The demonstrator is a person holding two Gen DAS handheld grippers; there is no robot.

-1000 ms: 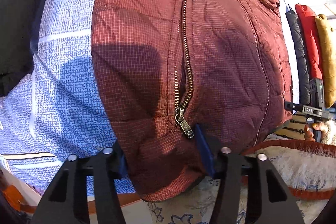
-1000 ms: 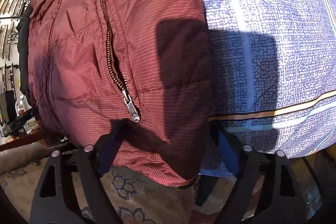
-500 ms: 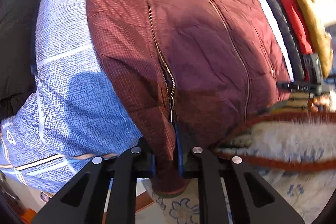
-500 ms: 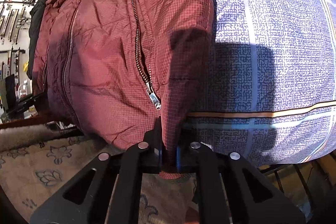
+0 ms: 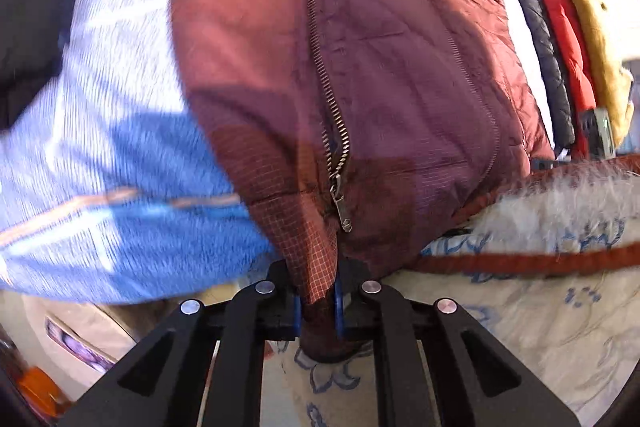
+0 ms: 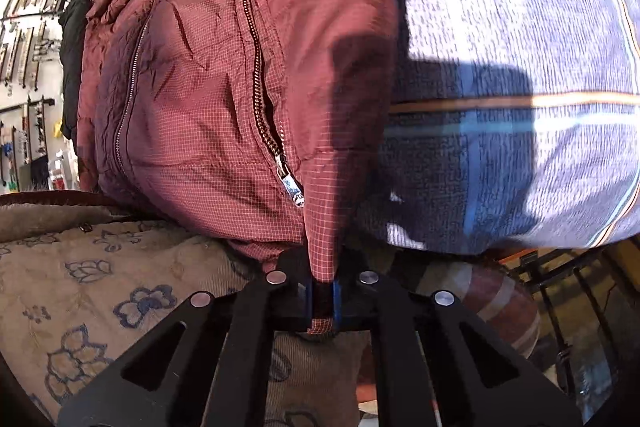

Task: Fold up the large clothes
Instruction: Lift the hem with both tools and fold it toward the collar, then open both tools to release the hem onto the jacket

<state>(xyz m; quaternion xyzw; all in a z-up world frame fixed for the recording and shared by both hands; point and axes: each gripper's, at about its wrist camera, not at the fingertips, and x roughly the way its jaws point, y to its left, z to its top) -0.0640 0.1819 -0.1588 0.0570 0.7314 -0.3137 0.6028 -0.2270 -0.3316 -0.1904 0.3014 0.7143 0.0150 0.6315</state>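
Note:
A dark red quilted jacket [image 5: 380, 67] lies front up on a blue patterned bed sheet [image 5: 100, 147], its hem hanging toward me. My left gripper [image 5: 316, 307] is shut on the jacket's bottom hem corner, just below a pocket zipper pull [image 5: 342, 211]. In the right wrist view the same jacket [image 6: 208, 87] fills the left half, and my right gripper [image 6: 322, 303] is shut on its other hem corner, beside a pocket zipper pull [image 6: 294, 187]. The fabric pulls up into a ridge at each grip.
A floral beige rug with a red fringed edge [image 5: 540, 299] lies below the bed and shows in the right wrist view [image 6: 100, 287]. Navy, red and mustard jackets [image 5: 560, 47] hang at the right. A black garment [image 6: 74, 67] lies beyond the red jacket. A black metal frame [image 6: 560, 287] is at lower right.
Both grippers went from open around the hem a second ago to shut on it half a second ago. Since then they have pulled the hem corners back and up; the views are motion-blurred.

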